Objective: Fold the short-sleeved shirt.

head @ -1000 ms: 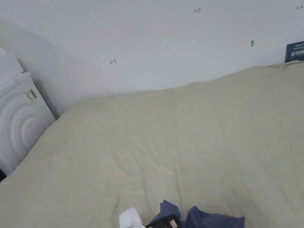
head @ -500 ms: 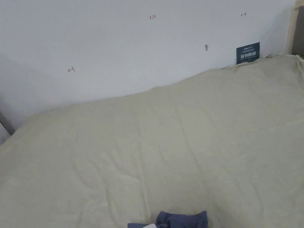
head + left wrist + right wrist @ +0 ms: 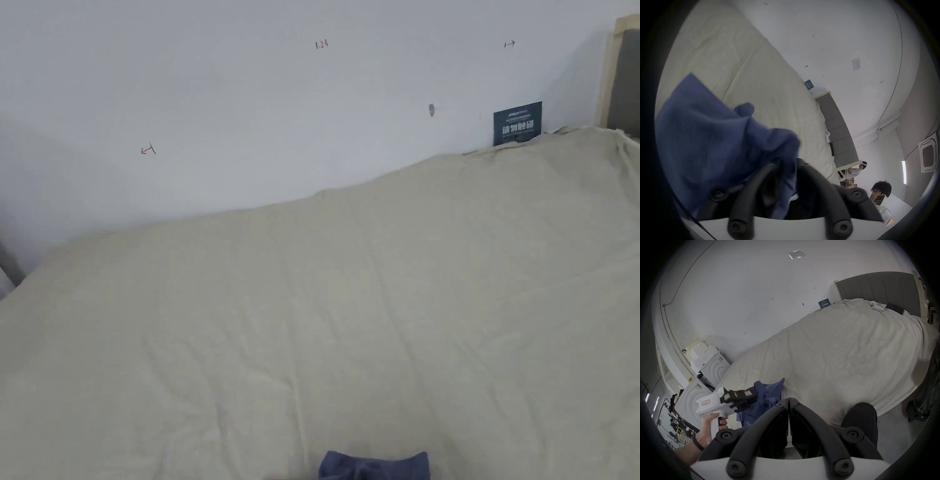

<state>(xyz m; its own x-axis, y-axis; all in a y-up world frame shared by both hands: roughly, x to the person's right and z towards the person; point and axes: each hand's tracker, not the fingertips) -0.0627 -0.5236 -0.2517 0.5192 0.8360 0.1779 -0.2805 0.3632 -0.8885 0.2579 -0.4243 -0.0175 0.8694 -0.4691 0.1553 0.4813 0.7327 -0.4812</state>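
the blue shirt (image 3: 766, 399) lies bunched at the near edge of the bed (image 3: 843, 356). the left gripper (image 3: 786, 162) has its fingers clamped on a fold of it. the right gripper (image 3: 788, 400) hangs beside it, fingers together and empty.

Left gripper (image 3: 786, 164) jaws apparently pinching bunched blue shirt (image 3: 708, 142), cream bedsheet (image 3: 753, 73) behind

Short-sleeved shirt of dark blue soft cloth (image 3: 768, 395): crumpled, unfolded, bunched in loose folds at the near left edge of the cream-sheeted bed (image 3: 843, 356); one part lifted, a flat corner (image 3: 693, 87) standing out.
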